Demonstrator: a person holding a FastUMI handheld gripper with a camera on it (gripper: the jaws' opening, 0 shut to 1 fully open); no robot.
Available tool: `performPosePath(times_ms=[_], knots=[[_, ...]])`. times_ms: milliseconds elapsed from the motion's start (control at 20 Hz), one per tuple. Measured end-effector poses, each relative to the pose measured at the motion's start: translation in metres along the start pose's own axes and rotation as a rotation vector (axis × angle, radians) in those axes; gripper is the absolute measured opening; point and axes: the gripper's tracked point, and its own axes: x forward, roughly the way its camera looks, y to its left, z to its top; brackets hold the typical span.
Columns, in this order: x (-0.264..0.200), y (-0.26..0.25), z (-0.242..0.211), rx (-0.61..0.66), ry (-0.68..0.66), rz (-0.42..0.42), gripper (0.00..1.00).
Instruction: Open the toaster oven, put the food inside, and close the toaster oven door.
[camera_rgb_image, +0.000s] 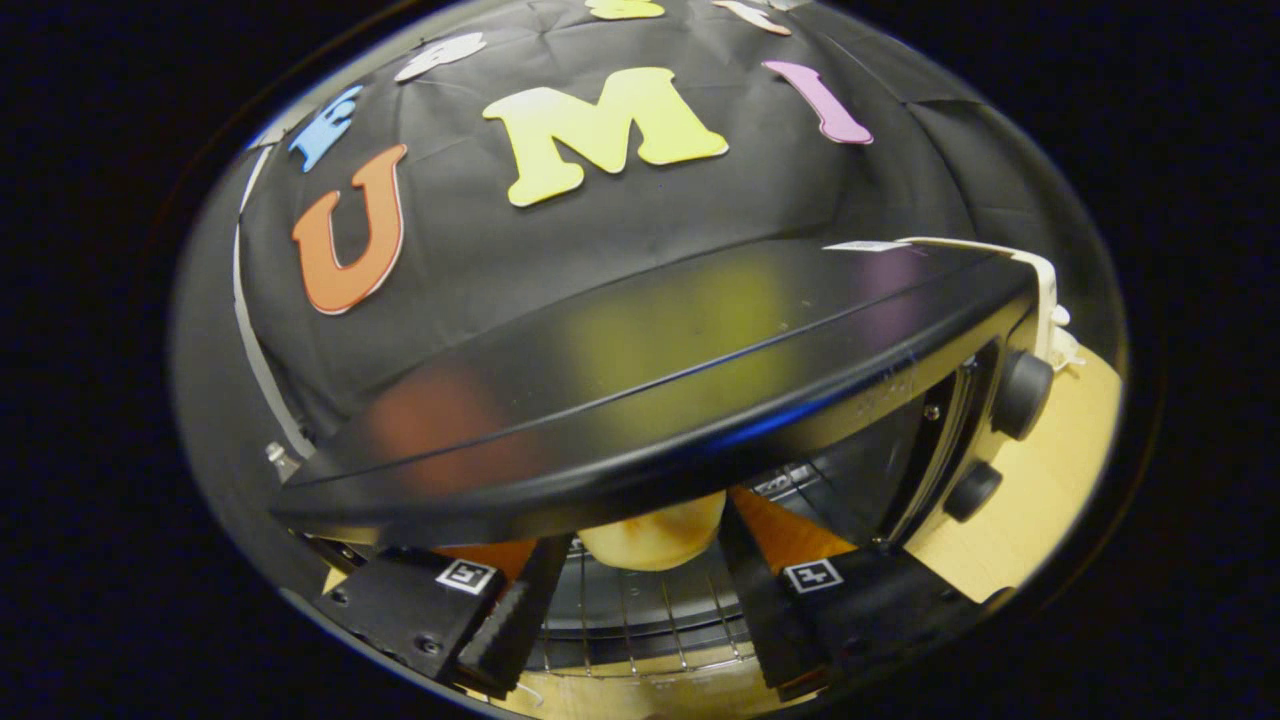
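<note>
A pale, rounded piece of food, perhaps a bun, sits on the wire rack inside the toaster oven, just under the oven's glossy black top edge. The gripper is spread open, its two fingers reaching into the oven mouth on either side of the food; whether they touch it cannot be told. On the oven's front panel, to the right of the opening, are two dark knobs. The oven stands on a light wooden table.
</note>
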Motion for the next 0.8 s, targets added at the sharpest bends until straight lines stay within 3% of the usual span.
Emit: performPosePath(times_ms=[300,450,800], knots=[[-0.01,0.0,-0.001,0.163,0.067,0.098,0.97],[-0.022,-0.014,-0.005,0.137,0.074,0.054,1.0],[-0.082,-0.01,0.005,0.042,0.047,0.083,1.0]])
